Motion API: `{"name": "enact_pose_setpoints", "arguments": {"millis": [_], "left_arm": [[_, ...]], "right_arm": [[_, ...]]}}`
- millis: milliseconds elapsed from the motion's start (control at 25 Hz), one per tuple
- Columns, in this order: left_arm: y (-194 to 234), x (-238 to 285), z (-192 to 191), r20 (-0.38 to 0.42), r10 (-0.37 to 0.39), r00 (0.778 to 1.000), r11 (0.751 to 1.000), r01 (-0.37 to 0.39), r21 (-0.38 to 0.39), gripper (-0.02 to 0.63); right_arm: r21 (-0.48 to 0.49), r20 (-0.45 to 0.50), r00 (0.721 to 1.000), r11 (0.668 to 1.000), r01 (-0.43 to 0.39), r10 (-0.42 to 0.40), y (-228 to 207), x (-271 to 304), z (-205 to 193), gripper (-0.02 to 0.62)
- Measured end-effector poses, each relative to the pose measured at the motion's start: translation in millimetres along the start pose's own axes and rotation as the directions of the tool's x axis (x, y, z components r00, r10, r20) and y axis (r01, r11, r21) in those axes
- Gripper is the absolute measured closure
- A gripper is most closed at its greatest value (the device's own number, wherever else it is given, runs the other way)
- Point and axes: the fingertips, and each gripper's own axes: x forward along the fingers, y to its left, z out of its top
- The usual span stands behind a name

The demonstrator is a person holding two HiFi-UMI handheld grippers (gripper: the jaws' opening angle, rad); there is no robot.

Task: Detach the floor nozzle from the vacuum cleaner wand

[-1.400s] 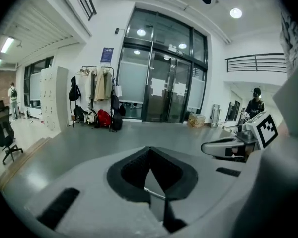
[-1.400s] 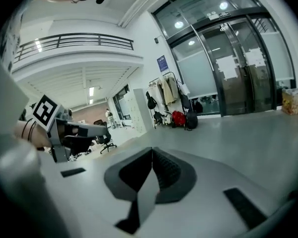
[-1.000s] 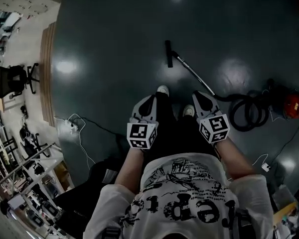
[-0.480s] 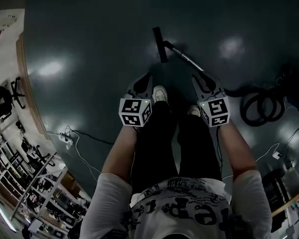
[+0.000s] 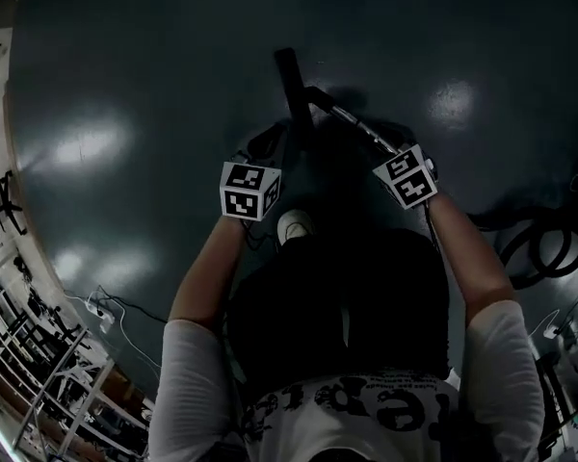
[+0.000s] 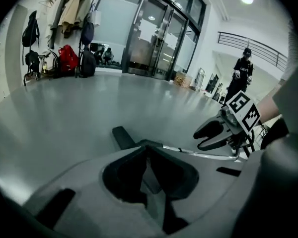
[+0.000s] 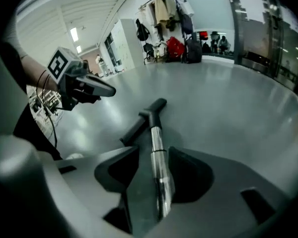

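**Listener:** What is each hand-held gripper doing?

**Operator:** My right hand-held gripper (image 7: 154, 151) has its jaws wide apart, and they have just been opening. The shiny silver metal vacuum wand (image 7: 155, 133) runs lengthwise through the gap between them. The pads are not clamped on it. My left hand-held gripper (image 6: 148, 153) has its jaw tips pressed together with nothing between them.

**Listener:** How do the two sit relative to each other?

**Operator:** In the head view both reach forward and down. The left one (image 5: 268, 142) is just to the left of the wand (image 5: 352, 121). The right one (image 5: 397, 150) is over the wand itself, partway along its length. From the left gripper view I can see the right one (image 6: 216, 133) beside me, with the wand (image 6: 198, 152) passing under it.

**Listener:** Where is the nozzle?

**Operator:** The long black bar-shaped plastic floor nozzle (image 5: 291, 87) lies flat on the dark, glossy floor (image 5: 154, 56), ahead of both grippers. It is joined to the far end of the wand by a short black elbow, so it is still attached. In the right gripper view it (image 7: 141, 120) sits straight beyond my open jaws. In the left gripper view it (image 6: 123, 137) is just past my closed tips.

**Listener:** Anything else nearby?

**Operator:** A white shoe (image 5: 295, 225) rests on the floor between the two arms, nearer the body. A coiled black hose (image 5: 544, 248) lies at the right edge, well apart from the nozzle.
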Motion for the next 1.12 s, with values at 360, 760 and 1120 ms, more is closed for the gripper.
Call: {"name": "enact_pose_setpoints", "arguments": {"millis": [360, 760, 1120], "left_arm": [[-2.7, 55.0, -62.7, -0.063, -0.043, 0.997, 0.999, 0.041, -0.033, 0.544], [9.4, 64.2, -79.0, -0.129, -0.043, 0.991, 0.994, 0.030, -0.103, 0.264], [-19.5, 69.7, -36.7, -0.079, -0.152, 0.985, 0.985, 0.144, -0.094, 0.186]], "right_arm": [[-0.174, -0.196, 0.981, 0.984, -0.037, 0.002, -16.0, 84.4, -49.8, 0.421], [-0.140, -0.130, 0.991, 0.990, 0.008, -0.026, -16.5, 97.2, -49.8, 0.417], [-0.194, 0.064, 0.997, 0.980, 0.050, -0.038, -18.9, 18.7, 5.3, 0.419]]}}
